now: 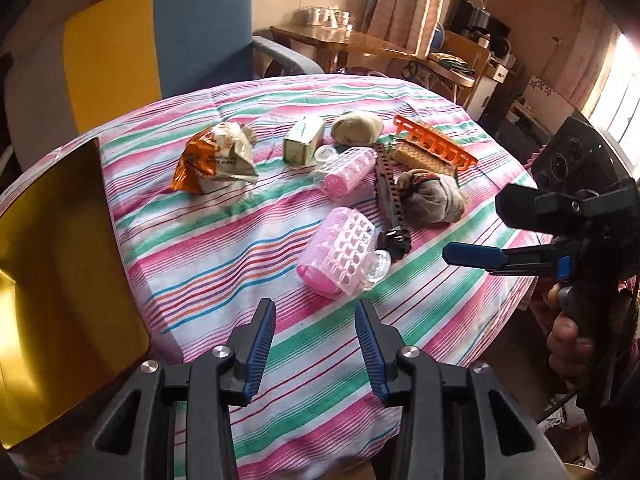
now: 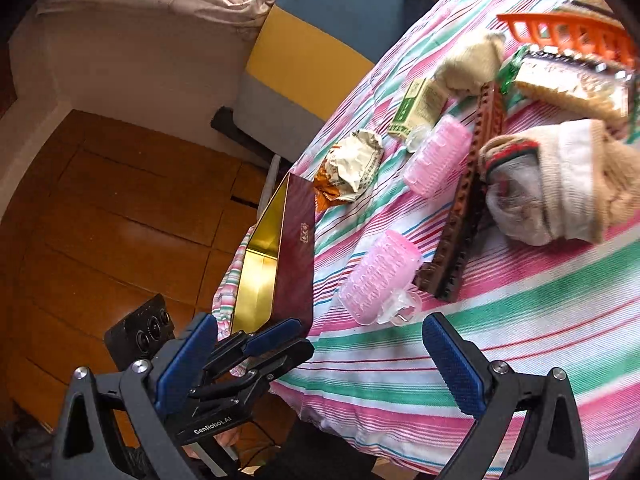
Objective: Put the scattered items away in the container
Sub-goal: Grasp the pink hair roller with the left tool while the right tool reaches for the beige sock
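Observation:
A gold-lined, dark red box (image 1: 60,272) stands open at the table's left edge; it also shows in the right wrist view (image 2: 280,248). Scattered on the striped cloth are two pink hair rollers (image 1: 340,256) (image 1: 346,172), a brown comb (image 1: 388,196), a crumpled snack wrapper (image 1: 218,158), a small green carton (image 1: 304,140), two balled socks (image 1: 432,196) (image 1: 358,128), a biscuit pack (image 1: 420,158) and an orange rack (image 1: 436,140). My left gripper (image 1: 316,320) is open and empty, just short of the near roller. My right gripper (image 2: 320,354) is open and empty near the same roller (image 2: 380,276).
The striped cloth (image 1: 248,264) covers a round table. A blue and yellow chair (image 1: 160,40) stands behind it. A wooden side table (image 1: 340,44) and shelves lie further back. Wooden floor (image 2: 100,220) lies to the left of the table.

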`<act>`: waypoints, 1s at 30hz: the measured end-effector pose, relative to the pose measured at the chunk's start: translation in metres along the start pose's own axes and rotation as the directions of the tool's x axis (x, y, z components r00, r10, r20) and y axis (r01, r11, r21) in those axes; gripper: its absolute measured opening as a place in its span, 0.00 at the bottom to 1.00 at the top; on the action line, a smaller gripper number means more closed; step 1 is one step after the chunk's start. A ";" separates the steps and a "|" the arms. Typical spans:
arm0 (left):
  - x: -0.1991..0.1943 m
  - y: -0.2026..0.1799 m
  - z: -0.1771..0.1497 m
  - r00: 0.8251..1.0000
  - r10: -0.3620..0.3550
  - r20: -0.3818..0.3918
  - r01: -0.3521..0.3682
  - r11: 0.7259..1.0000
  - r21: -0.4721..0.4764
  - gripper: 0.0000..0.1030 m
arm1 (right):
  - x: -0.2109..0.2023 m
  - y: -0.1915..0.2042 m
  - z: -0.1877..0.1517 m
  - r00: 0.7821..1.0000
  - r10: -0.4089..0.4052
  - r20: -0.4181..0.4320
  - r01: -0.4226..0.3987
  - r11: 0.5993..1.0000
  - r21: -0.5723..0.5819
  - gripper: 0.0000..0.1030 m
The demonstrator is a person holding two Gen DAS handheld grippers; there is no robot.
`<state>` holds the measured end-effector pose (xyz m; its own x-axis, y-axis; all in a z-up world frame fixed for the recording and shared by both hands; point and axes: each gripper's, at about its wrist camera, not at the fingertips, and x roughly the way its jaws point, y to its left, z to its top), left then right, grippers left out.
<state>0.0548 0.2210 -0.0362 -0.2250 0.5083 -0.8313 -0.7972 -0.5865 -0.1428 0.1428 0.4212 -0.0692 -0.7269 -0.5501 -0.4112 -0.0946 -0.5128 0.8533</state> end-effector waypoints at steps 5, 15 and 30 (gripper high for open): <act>0.012 -0.007 0.014 0.999 -0.050 -0.019 0.051 0.996 0.076 0.42 | -0.029 -0.008 -0.003 0.994 -0.101 0.028 0.101 0.995 -0.001 1.00; 0.030 -0.018 0.027 0.990 -0.116 -0.080 0.133 0.957 0.256 0.42 | -0.018 -0.011 0.001 0.992 -0.128 0.020 0.128 0.992 -0.012 1.00; 0.062 0.010 0.041 0.964 -0.198 -0.178 0.225 0.964 0.144 0.44 | -0.002 -0.019 -0.004 0.989 -0.148 -0.024 0.148 0.989 -0.006 1.00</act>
<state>0.0094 0.2725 -0.0673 0.0410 0.4935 -0.8688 -0.8997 -0.3599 -0.2469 0.1483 0.4297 -0.0862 -0.6881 -0.4840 -0.5406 -0.1966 -0.5928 0.7810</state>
